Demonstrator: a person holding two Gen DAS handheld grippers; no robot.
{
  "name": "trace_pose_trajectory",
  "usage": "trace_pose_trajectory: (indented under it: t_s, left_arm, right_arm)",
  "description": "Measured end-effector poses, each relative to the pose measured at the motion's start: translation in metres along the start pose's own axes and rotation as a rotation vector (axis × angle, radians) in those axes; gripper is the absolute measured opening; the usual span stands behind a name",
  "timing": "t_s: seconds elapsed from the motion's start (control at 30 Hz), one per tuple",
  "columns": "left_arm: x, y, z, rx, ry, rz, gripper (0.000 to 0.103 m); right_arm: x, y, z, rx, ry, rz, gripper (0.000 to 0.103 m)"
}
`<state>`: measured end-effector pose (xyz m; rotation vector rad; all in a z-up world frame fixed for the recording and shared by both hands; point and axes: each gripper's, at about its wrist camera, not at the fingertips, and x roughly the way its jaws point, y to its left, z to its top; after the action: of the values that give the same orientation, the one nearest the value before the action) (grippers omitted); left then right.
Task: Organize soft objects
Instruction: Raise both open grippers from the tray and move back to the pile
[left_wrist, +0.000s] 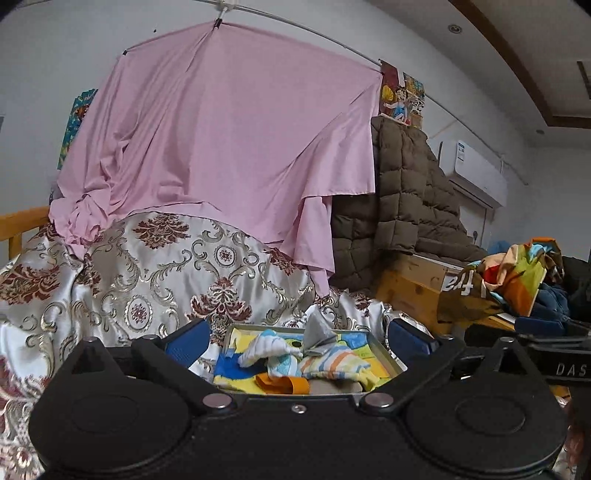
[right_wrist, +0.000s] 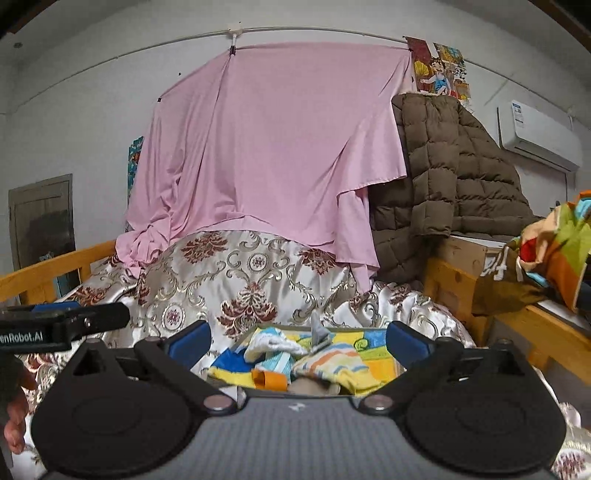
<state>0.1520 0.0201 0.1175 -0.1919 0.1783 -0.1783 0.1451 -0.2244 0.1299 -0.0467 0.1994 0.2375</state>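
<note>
Left wrist view: spread fingers (left_wrist: 410, 341) empty, gripper body hiding the near edge of the tray (left_wrist: 388, 356) of socks (left_wrist: 273, 350).

The bedspread (left_wrist: 155, 273) is showing glossy satin cloth; the pink sheet (left_wrist: 229, 125) is appearing matt; the bed rail (right_wrist: 55, 266) is showing varnished wood.

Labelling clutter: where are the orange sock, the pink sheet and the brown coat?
orange sock (left_wrist: 283, 385): left wrist view, its cuff.
pink sheet (right_wrist: 273, 140): right wrist view, middle of the hanging cloth.
brown coat (right_wrist: 461, 177): right wrist view, quilted front.
</note>
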Motion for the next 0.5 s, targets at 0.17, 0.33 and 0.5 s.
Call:
trace_pose_trajectory:
  t_s: [0.17,0.33,0.5]
  left_arm:
    - [-0.023,0.001,-0.015,0.0,0.007,0.01,0.102]
    - [-0.043,0.001,-0.029,0.024,0.02,0.019,0.102]
    - [-0.058,0.005,-0.04,0.03,0.03,0.023,0.102]
  right_arm:
    - [-0.024,0.012,-0.019,-0.027,0.015,0.007,0.103]
    - [-0.041,0.022,-0.032,-0.019,0.025,0.014,0.103]
    - [-0.054,0.028,-0.043,-0.017,0.028,0.01,0.103]
